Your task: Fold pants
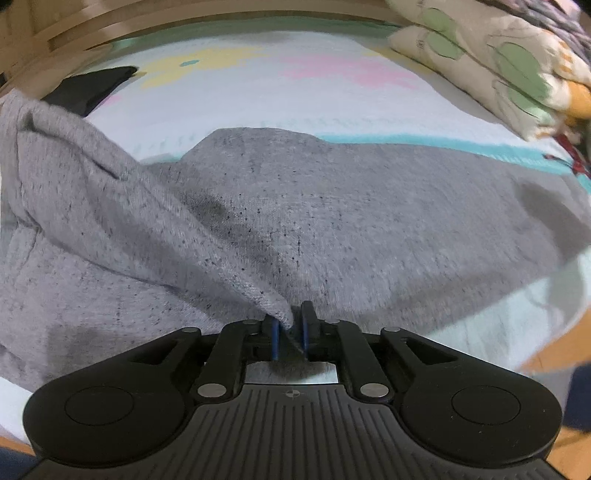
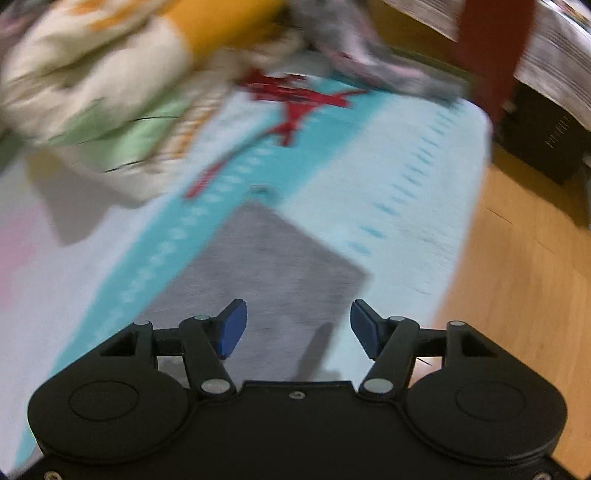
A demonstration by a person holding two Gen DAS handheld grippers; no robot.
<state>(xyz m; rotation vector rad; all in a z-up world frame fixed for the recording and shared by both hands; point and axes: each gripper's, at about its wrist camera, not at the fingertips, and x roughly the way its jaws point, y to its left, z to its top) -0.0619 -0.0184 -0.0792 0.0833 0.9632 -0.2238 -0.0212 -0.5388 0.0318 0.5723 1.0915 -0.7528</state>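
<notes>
Grey heathered pants (image 1: pixel 332 206) lie spread on a pastel patterned bed cover (image 1: pixel 295 85). My left gripper (image 1: pixel 290 326) is shut on a corner of the pants, and a lifted fold of the cloth runs from its jaws up to the left. In the right wrist view, which is blurred by motion, one end of the pants (image 2: pixel 273 258) lies on the cover just ahead of my right gripper (image 2: pixel 298 325). That gripper is open and empty above the cloth.
Stacked patterned pillows (image 1: pixel 498 62) lie at the far right of the bed, also in the right wrist view (image 2: pixel 92 81). A dark cloth (image 1: pixel 92 88) lies at the far left. A wooden bed frame (image 1: pixel 110 26) runs behind. Wooden floor (image 2: pixel 517 277) lies right of the bed edge.
</notes>
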